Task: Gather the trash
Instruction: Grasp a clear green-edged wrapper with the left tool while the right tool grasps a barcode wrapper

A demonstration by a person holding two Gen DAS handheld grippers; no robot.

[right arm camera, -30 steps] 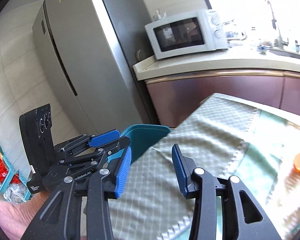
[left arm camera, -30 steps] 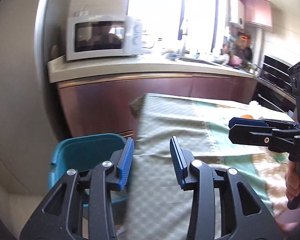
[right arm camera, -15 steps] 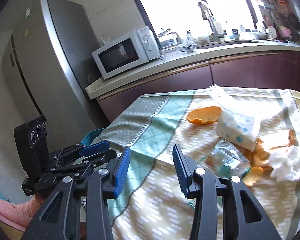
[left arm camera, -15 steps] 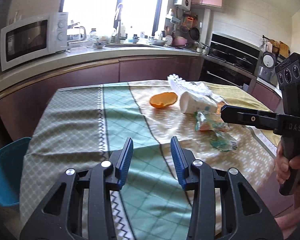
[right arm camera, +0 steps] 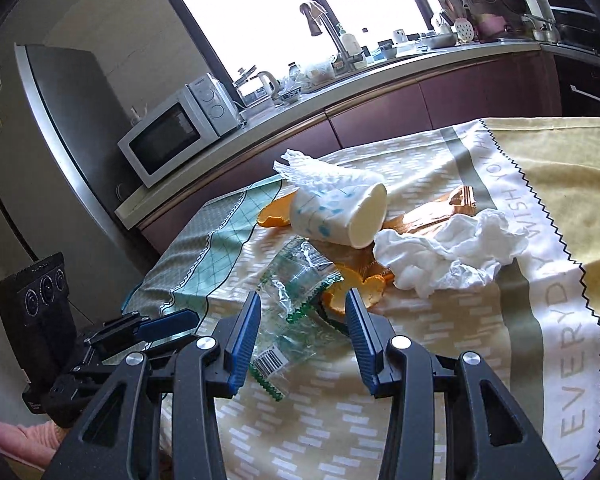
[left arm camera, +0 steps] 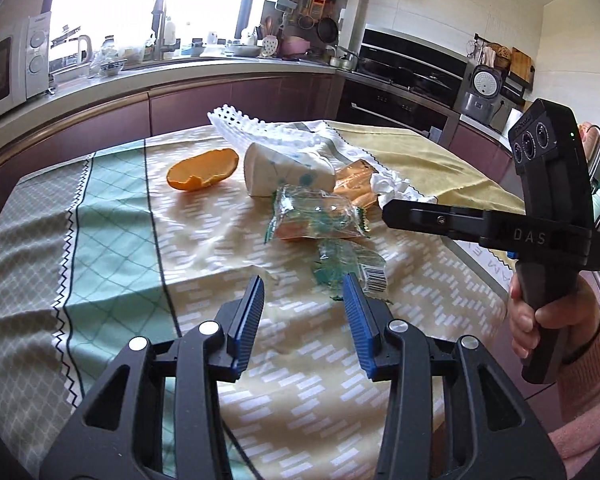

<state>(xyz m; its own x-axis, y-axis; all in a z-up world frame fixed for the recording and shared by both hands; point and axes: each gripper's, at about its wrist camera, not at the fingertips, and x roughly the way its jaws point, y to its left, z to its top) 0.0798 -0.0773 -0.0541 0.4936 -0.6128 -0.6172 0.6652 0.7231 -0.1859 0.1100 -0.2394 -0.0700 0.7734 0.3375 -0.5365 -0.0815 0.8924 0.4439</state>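
Both tongs are observed spread, with nothing pinched: left tongs point(left arm camera: 303, 294), right tongs point(right arm camera: 303, 312). Trash is found at frame centre on the cloth-covered worktop point(left arm camera: 112, 216): orange peel point(left arm camera: 202, 169), paper cup point(right arm camera: 338, 216), clear wrappers point(left arm camera: 320, 216), crumpled tissue point(right arm camera: 448, 254).

Around the tipped paper cup point(right arm camera: 336, 212) I count two orange peels point(left arm camera: 203, 169) point(right arm camera: 356, 288), two clear wrappers point(left arm camera: 320, 216) point(left arm camera: 350, 266), one crumpled tissue point(right arm camera: 452, 252), one copper-coloured packet point(right arm camera: 432, 214).
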